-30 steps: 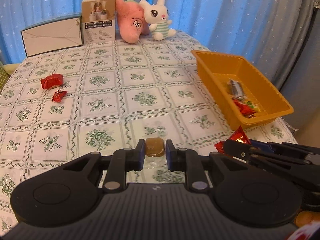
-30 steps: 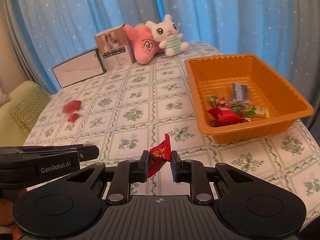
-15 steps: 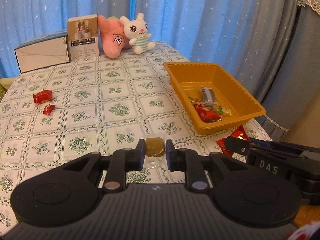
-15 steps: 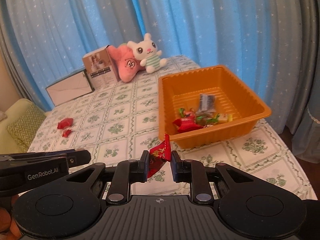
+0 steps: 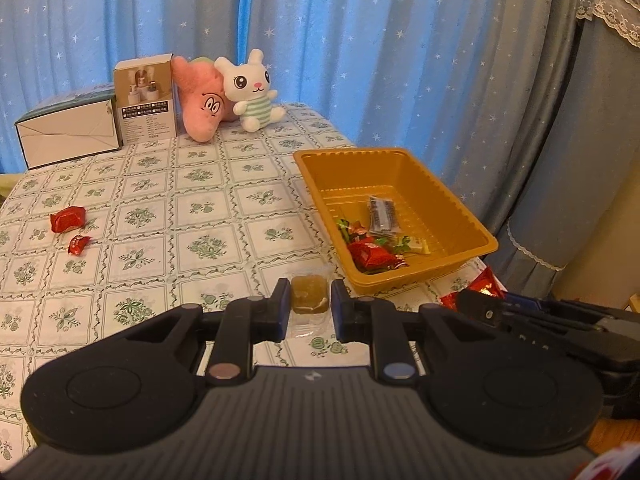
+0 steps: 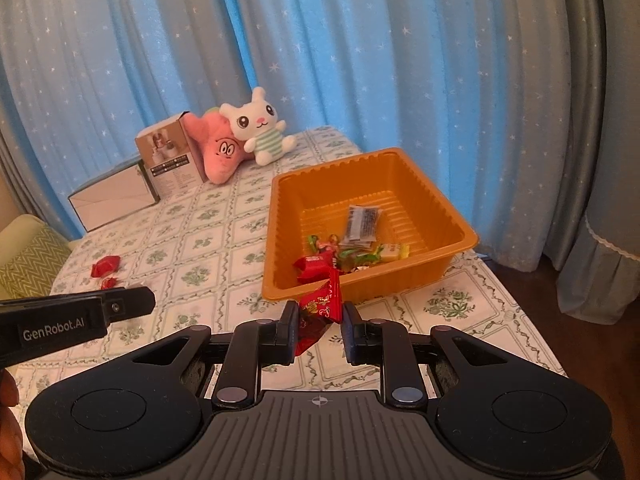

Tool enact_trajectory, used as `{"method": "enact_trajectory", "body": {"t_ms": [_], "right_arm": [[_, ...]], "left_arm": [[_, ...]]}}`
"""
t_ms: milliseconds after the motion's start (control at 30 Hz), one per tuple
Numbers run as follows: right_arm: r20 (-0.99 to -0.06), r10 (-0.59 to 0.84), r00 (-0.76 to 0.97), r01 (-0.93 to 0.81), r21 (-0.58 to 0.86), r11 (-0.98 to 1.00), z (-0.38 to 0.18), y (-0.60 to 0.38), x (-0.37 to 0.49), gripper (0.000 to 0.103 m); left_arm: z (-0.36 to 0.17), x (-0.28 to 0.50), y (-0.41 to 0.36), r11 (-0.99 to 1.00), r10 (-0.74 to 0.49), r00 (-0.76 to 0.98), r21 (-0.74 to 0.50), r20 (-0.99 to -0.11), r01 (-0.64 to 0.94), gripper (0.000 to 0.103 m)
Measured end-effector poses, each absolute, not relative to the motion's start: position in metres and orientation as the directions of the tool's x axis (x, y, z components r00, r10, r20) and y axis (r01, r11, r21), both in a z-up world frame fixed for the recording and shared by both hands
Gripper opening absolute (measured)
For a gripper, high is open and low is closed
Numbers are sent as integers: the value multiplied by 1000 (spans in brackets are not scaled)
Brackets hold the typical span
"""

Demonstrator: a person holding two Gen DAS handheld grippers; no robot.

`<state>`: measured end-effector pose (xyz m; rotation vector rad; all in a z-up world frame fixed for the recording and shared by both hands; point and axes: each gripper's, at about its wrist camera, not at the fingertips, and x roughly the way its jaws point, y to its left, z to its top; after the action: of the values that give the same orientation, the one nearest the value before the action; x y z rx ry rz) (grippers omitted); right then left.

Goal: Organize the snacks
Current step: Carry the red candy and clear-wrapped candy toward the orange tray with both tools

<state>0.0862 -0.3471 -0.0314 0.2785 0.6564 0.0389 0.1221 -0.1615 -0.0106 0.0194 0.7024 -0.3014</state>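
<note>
A brown sweet (image 5: 309,293) and a red sweet (image 6: 319,312) were held clenched in the left gripper (image 5: 309,309) and right gripper (image 6: 319,330), the tray (image 6: 436,278) lying just beyond, nearer the right.

Table (image 5: 224,208) (floral cloth): orange tray (image 5: 472,216), 2 red candies (image 5: 68,218), 2 boxes (image 5: 70,136), 2 plush toys (image 5: 250,92)
</note>
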Motion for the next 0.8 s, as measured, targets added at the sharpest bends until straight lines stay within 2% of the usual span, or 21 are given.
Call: {"method": "enact_trajectory", "body": {"t_ms": [800], "right_arm": [[-611, 101, 785, 48, 222, 974, -20, -378, 126, 23]], "left_arm": [[-8, 160, -199, 934, -333, 702, -117, -630, 338, 19]]}}
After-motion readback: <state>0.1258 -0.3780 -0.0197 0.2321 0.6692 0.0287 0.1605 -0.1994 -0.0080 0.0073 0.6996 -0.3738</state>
